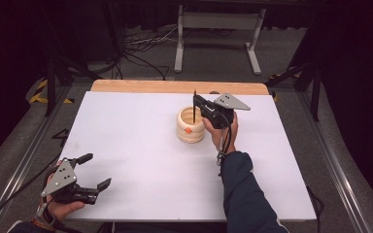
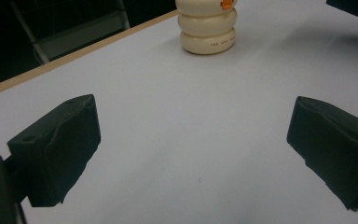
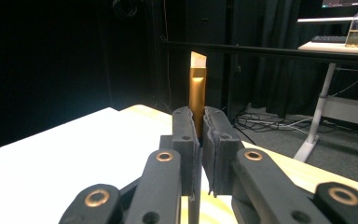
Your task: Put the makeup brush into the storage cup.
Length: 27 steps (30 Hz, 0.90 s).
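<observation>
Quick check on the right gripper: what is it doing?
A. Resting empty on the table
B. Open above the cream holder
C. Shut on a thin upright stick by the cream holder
C: the right gripper pinches a thin stick upright beside the cream holder.

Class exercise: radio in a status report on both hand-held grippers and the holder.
Right hand-held gripper shut on thin stick, above cream holder. Left hand-held gripper open, empty. Nothing in the way.
</observation>
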Available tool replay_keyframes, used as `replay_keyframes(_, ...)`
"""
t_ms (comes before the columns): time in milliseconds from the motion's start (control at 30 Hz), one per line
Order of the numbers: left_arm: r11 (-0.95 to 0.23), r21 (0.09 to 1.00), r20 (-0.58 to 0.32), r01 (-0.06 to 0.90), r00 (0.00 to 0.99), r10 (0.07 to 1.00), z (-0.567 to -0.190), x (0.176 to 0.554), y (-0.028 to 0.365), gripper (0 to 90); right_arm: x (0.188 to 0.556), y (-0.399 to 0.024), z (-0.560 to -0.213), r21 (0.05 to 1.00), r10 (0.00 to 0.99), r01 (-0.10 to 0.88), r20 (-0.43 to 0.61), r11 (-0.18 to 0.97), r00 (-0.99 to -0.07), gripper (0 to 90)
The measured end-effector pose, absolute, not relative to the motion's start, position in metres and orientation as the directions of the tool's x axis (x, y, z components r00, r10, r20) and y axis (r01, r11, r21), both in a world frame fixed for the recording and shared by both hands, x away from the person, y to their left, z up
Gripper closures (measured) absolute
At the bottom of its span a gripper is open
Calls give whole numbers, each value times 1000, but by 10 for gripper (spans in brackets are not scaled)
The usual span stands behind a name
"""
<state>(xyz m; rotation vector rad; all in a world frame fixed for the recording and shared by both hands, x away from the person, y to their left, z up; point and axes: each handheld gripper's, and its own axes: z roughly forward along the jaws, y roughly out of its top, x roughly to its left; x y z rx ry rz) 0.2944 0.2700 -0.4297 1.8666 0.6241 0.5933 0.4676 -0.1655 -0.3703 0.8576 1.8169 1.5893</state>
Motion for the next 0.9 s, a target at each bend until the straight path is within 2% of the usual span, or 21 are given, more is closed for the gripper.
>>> replay_keyframes(900, -339, 929, 122, 147, 744, 656, -430, 294, 269, 34, 464, -170, -373, 993, 773, 96, 6, 71, -634, 844)
